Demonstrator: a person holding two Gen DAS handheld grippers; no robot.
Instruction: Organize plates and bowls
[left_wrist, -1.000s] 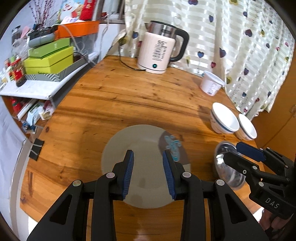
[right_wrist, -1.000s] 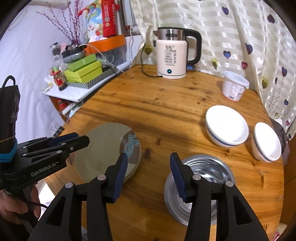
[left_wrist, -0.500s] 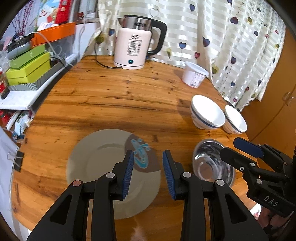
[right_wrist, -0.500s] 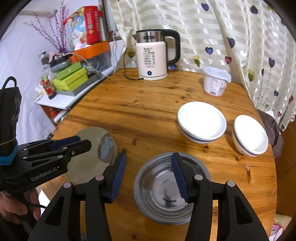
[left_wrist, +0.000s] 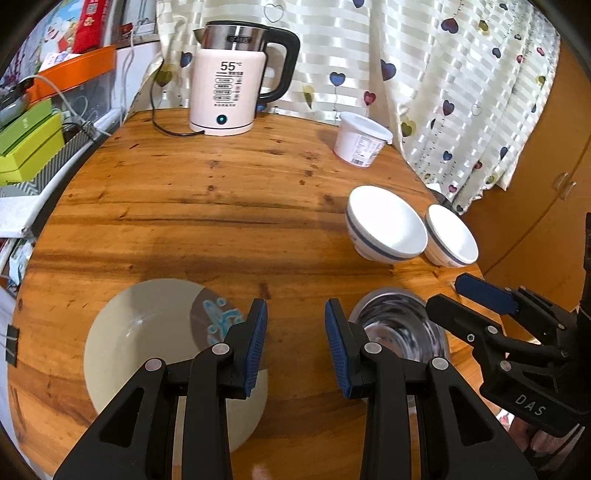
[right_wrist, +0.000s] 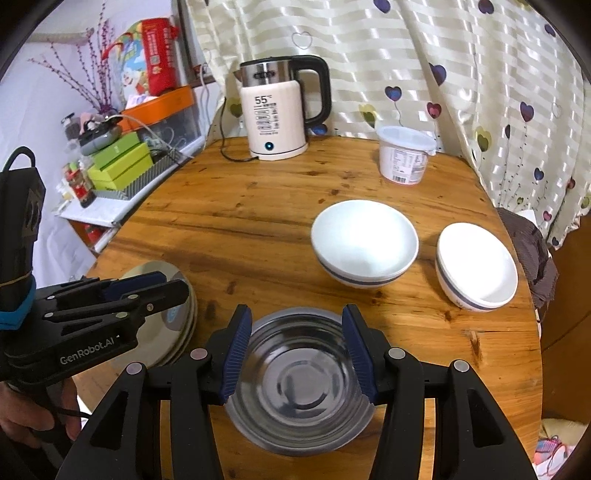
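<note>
Holding our right gripper (right_wrist: 295, 354) over the steel bowl (right_wrist: 299, 398), we see its jaws apart, clamping nothing. Our left gripper (left_wrist: 295, 347), stamped "GenRobot.AI", hangs parted beside the plate stack (left_wrist: 155, 343). Farther on the round table (right_wrist: 258, 221) sit two blue-banded white bowls (right_wrist: 364, 242), a labelled tub (right_wrist: 404, 155) and a kettle (right_wrist: 275, 114) reading "55°C".

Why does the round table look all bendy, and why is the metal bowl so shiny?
In both wrist views a fisheye lens curves the table edge and darkens the picture corners. In the right wrist view the steel bowl shows bright ring-shaped glare and the stack of plates shines like a mirror. In the left wrist view the bowl looks smeared and blurry.
</note>
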